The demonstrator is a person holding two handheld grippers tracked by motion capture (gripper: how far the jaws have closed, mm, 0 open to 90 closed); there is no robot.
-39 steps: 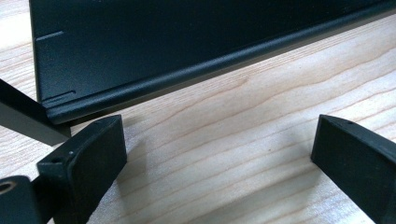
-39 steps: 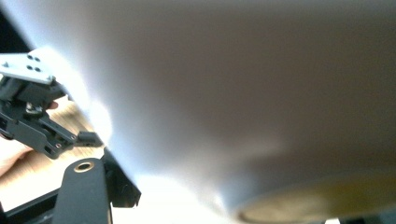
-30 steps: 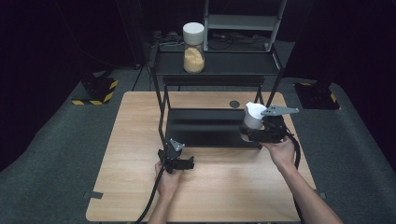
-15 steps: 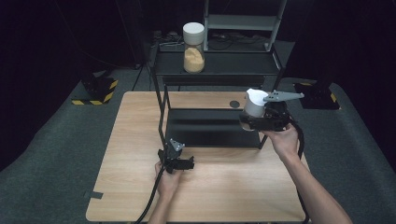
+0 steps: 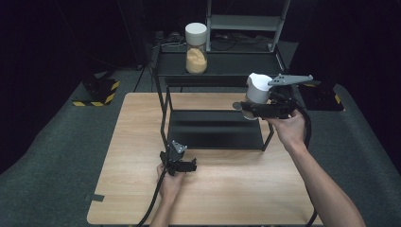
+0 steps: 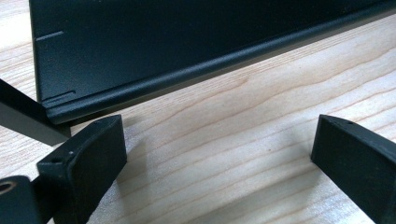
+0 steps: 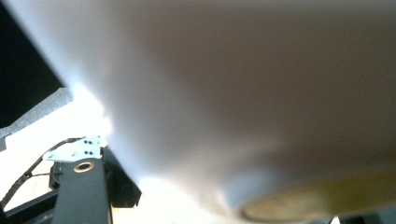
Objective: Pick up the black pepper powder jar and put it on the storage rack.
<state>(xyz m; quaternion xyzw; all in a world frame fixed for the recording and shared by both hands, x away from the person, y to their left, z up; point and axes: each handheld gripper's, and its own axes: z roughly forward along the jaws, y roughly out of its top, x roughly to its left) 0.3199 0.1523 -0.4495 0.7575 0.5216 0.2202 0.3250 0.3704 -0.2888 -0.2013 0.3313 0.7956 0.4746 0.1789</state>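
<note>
Progress looks about halfway: our right gripper [image 5: 253, 105] pinches the white-lidded jar [image 5: 257, 88] aloft at right centre, beside the black rack [image 5: 215, 128]; shelving it remains. Our left gripper [image 5: 182, 165] rests spread and empty, lower centre.

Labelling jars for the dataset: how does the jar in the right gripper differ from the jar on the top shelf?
The white-lidded jar in the right gripper hangs in the air, clamped by the right gripper; the white-lidded glass jar of orange-tan filling stands free on the black metal rack. The standing jar's filling shows plainly; the held jar's body is mostly hidden. Both are upright, with white lids.
</note>
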